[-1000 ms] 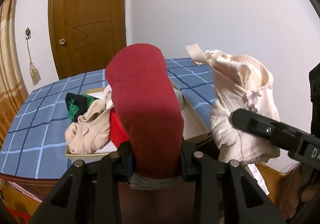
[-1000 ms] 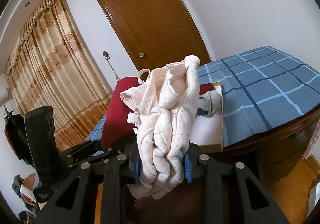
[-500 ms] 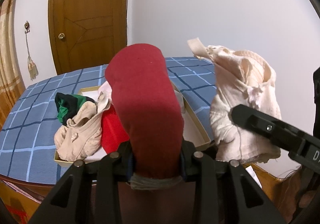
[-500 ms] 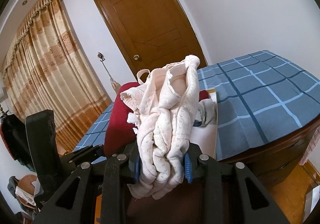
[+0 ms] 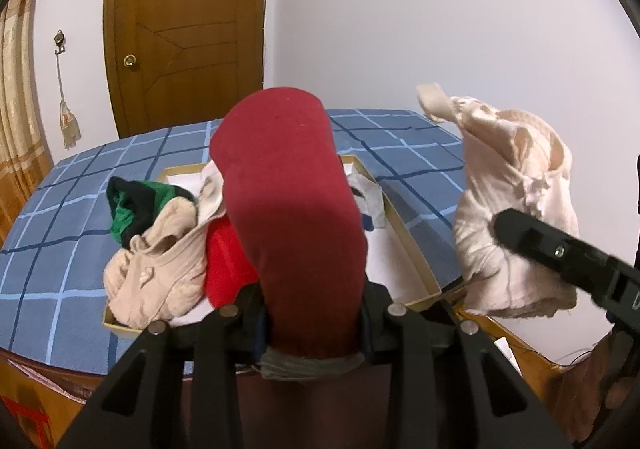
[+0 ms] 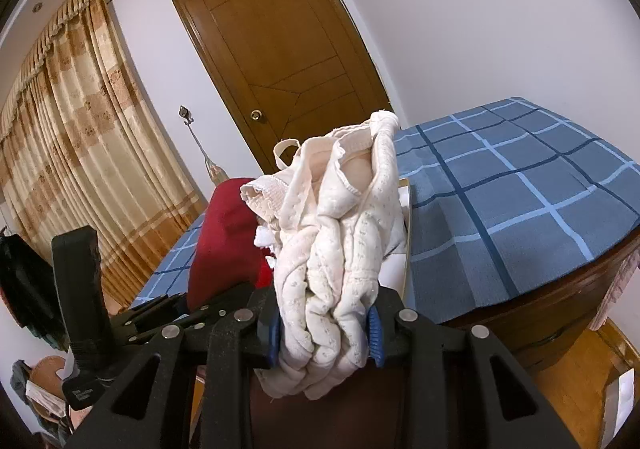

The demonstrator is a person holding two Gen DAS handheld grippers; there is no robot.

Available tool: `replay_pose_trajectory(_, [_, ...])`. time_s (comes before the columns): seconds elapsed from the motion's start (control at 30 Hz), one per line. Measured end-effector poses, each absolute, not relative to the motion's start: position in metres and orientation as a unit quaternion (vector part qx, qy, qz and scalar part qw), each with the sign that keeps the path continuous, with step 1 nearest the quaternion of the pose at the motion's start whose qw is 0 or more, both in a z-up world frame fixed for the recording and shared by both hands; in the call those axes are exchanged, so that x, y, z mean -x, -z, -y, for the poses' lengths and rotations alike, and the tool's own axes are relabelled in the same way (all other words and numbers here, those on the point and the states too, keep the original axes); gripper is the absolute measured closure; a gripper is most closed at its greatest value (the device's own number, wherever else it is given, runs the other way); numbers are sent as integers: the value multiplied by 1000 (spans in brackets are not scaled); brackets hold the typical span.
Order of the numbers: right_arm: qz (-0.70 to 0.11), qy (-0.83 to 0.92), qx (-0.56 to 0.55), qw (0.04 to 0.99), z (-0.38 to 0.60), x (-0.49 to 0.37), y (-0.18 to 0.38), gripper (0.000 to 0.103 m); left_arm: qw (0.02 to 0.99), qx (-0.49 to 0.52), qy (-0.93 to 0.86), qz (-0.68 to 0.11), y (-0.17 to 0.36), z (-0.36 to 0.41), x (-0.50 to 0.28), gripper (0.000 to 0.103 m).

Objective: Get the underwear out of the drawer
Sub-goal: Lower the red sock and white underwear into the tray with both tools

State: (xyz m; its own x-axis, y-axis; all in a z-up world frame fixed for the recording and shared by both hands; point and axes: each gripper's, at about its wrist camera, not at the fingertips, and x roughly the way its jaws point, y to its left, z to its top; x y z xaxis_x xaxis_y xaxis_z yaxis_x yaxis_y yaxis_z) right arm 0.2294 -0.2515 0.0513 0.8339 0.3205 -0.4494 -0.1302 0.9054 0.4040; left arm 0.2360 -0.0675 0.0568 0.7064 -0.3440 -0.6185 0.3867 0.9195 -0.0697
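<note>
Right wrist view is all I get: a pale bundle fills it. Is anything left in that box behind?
Observer: Yes. The left view shows a beige garment heaped at the box's near left corner.
Operator: Only that one?
Observer: No, a green and black piece lies behind it, and a bright red one beside it.
Operator: What is the dark red lump beside my bundle?
Observer: A dark red garment, pinched in the left claw above the box.
</note>
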Motion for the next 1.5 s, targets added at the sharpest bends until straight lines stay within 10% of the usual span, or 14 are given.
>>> replay_pose_trajectory(1.5, [-354, -92, -118, 923, 222, -339, 6, 67, 906, -44, 166, -387, -12, 110, -303, 70])
